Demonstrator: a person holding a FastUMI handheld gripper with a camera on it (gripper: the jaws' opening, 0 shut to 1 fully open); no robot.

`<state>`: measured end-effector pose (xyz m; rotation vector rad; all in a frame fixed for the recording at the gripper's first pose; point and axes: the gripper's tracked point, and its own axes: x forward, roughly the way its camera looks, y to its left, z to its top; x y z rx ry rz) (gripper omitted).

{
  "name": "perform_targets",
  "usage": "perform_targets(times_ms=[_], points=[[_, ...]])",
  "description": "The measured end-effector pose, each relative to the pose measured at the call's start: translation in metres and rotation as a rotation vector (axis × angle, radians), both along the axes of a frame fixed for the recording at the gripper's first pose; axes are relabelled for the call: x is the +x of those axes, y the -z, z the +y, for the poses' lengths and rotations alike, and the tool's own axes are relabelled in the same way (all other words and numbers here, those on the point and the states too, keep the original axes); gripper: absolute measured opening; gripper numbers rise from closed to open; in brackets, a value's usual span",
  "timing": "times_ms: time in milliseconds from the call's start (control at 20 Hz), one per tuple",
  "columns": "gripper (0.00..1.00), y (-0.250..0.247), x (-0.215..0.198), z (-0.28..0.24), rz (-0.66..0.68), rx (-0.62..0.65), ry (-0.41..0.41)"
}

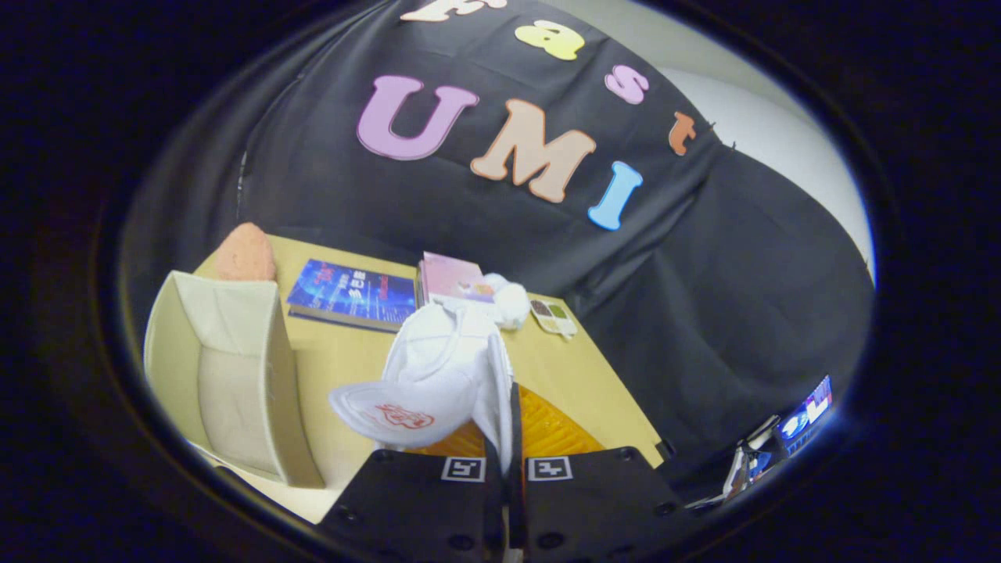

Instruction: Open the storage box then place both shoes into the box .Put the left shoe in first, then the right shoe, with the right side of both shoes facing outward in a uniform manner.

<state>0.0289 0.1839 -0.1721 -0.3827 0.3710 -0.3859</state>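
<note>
Yellow worktop (344, 367) carries the open storage box (235, 375) on the left. Jaws of the gripper (505, 450) pinch a white shoe (438, 375), lifted just right of the box; next it needs swinging left and lowering inside.

the shoe (438, 367) looks like soft white matt cloth, pinched between the matt black plastic fingers (438, 500) of the gripper (506, 469). the box (227, 375) is cream fabric; the table (344, 367) smooth wood-look; the book (352, 293) glossy.
</note>
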Motion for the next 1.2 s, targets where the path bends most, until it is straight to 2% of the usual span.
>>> perform_targets(times_ms=[250,400,550,850,1050,1200], points=[[0.06,-0.03,0.014,0.115,-0.046,0.089,-0.143],[0.06,-0.005,0.025,0.172,-0.024,0.182,-0.227],[0.06,0.028,0.028,0.214,0.027,0.192,-0.289],[0.06,0.073,0.042,0.246,0.122,0.178,-0.323],[0.08,0.104,0.052,0.257,0.265,0.211,-0.345],[0.13,0.132,0.05,0.263,0.408,0.22,-0.346]])
